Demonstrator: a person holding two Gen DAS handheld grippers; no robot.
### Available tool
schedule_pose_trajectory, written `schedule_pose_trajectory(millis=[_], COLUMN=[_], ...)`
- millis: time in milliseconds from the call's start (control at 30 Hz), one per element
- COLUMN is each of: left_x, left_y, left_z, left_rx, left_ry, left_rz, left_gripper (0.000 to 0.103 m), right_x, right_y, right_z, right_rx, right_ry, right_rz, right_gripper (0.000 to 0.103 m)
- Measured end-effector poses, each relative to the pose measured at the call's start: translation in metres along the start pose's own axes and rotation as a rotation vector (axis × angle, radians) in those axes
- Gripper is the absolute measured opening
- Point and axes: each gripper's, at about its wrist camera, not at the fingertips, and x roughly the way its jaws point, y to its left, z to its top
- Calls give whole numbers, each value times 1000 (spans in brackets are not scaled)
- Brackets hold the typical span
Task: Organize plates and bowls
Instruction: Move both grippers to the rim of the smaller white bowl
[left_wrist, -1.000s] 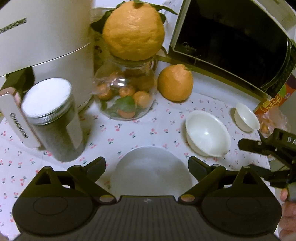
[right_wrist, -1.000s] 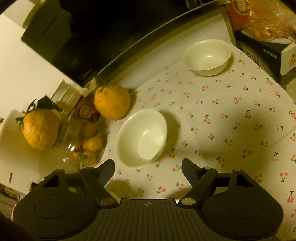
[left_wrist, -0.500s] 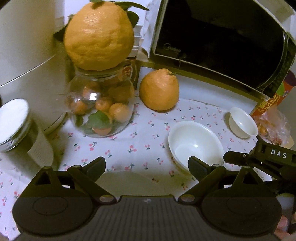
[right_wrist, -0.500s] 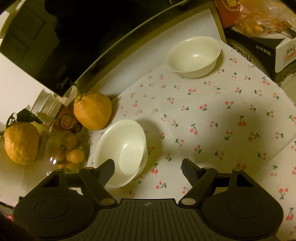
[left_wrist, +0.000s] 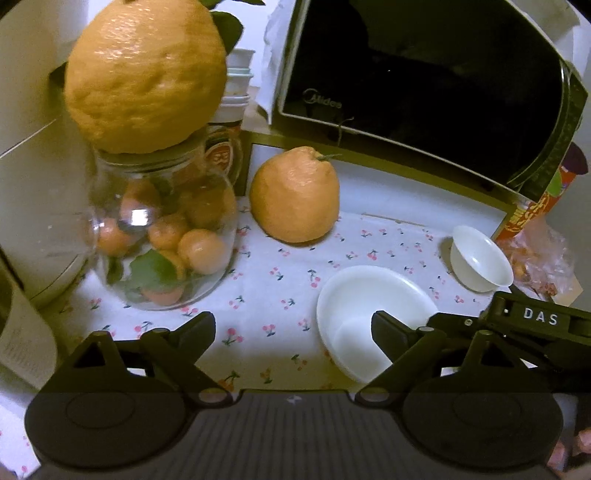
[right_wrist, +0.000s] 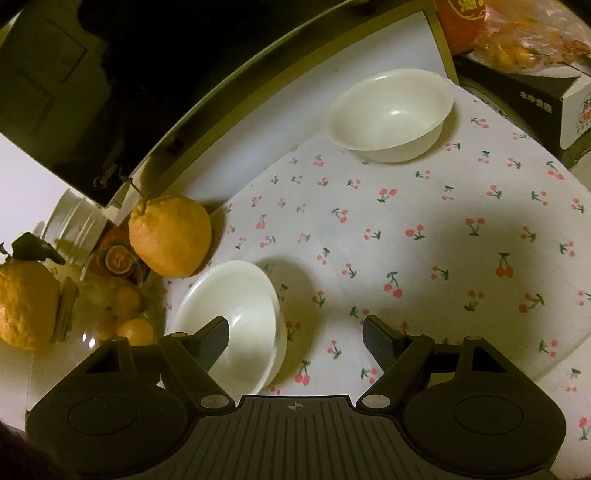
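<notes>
A large white bowl (left_wrist: 354, 314) (right_wrist: 236, 317) stands on the cherry-print cloth. A smaller white bowl (left_wrist: 480, 262) (right_wrist: 391, 110) stands farther back, near the microwave's right end. My left gripper (left_wrist: 293, 328) is open and empty above the cloth; its right finger overlaps the large bowl's inside. My right gripper (right_wrist: 295, 336) is open and empty; its left finger hangs over the large bowl, the right finger over bare cloth. The right gripper's body also shows in the left wrist view (left_wrist: 517, 328).
A glass jar of small oranges (left_wrist: 162, 236) with a big citrus (left_wrist: 144, 74) on its lid stands at the left. A loose citrus (left_wrist: 295, 195) (right_wrist: 170, 236) lies before the black microwave (left_wrist: 424, 77). A boxed item (right_wrist: 524, 92) and bagged fruit (left_wrist: 539, 251) lie at the right.
Both grippers have moved forward and toward the large bowl. The flat white plate and the lidded canister seen by the left wrist camera have dropped out of view.
</notes>
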Motion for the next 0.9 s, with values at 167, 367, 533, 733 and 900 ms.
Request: schedule_pose_trajectory(millis=[167, 367, 533, 733, 900], left_x=[10, 17, 19, 19, 18], left_y=[-1, 1, 2, 2, 2], left_z=[-2, -6, -9, -10, -11], left_rx=[0, -21, -29, -28, -25], left_ry=[26, 65, 86, 99, 102], left_rz=[-44, -85, -104, -123, -140], left_gripper=[72, 55, 42, 27, 15], right_x=[5, 7, 7, 11, 12], right_y=[3, 6, 11, 18, 21], right_z=[1, -1, -4, -9, -11], right_rx=[-18, -45, -78, -124, -154], right_ry=[0, -7, -17, -2, 1], right_rz=[14, 21, 36, 47, 50], right_gripper=[81, 81, 63, 33, 17])
